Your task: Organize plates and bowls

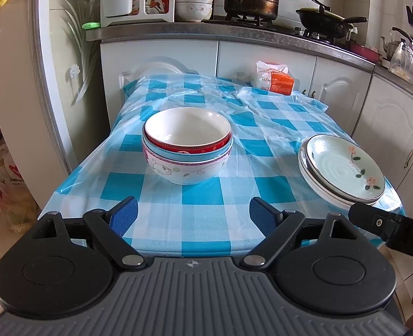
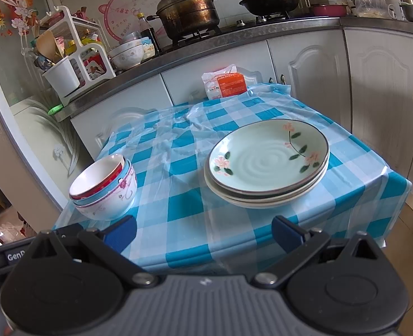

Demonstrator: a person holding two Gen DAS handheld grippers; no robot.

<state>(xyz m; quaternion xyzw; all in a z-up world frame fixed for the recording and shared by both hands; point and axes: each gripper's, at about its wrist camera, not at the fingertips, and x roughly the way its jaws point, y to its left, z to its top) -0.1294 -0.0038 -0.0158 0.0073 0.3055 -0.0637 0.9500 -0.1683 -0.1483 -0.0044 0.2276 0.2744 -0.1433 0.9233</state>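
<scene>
- Three nested ceramic bowls (image 1: 187, 151) we note left on the glossy blue-checked tablecloth (image 1: 206, 196); round stacked plates (image 2: 268, 165) sit right, well apart.
- Left gripper (image 1: 193, 214) gapes empty, near side of bowls.
- Right gripper (image 2: 203, 233) likewise spread, nearer than the plates.

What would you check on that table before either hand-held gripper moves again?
1. Left hand-held gripper open and holding nothing: ok.
2. Right hand-held gripper open and holding nothing: ok.
3. Bowl stack nested, three bowls, upright: ok.
4. Plate stack piled with the flowered plate on top: ok, though the count underneath cannot be told.
5. Plate stack well clear of the table edge: not ok, it sits close to the right edge.
6. Checked tablecloth flat under the stacks: ok near them; its plastic cover is wrinkled farther back.
</scene>
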